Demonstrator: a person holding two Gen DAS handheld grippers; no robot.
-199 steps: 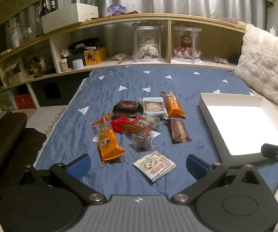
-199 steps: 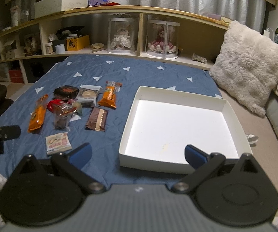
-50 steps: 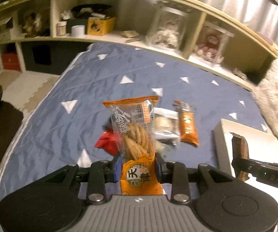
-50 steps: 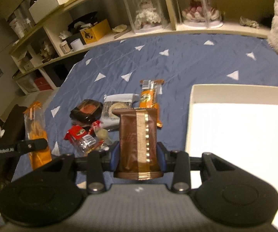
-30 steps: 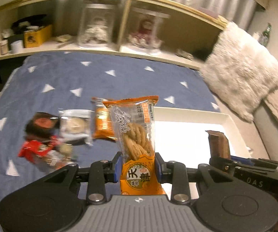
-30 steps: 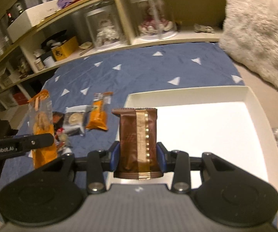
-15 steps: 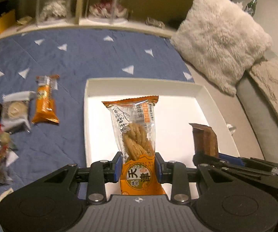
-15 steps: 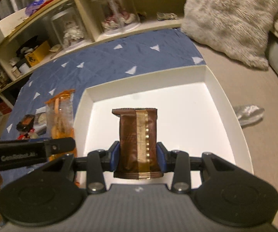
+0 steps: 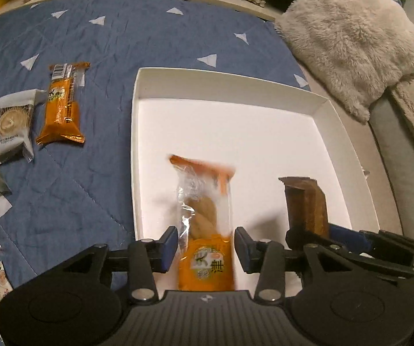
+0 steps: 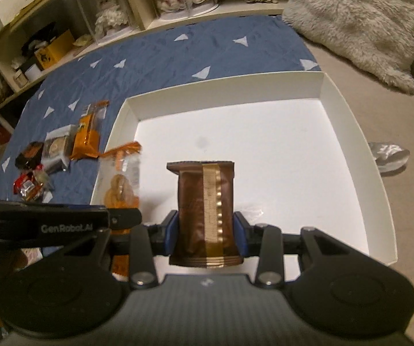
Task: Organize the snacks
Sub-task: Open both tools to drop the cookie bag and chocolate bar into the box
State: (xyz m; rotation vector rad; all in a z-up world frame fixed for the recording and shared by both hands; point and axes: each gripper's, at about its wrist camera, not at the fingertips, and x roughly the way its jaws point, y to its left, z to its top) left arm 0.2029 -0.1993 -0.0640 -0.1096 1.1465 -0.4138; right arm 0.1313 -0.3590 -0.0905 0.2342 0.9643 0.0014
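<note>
Presently: left gripper parted, orange twist-snack pack blurred, dropping into white tray lower centre; right gripper clamps brown packet for placing

My left claw: blue pads, black frame. Packet between them orange below, clear above (blurred, print unreadable). My right claw: brown wrapper with gold centre stripe. Tray white. Quilt blue, white triangles. Pillow cream, shaggy.
</note>
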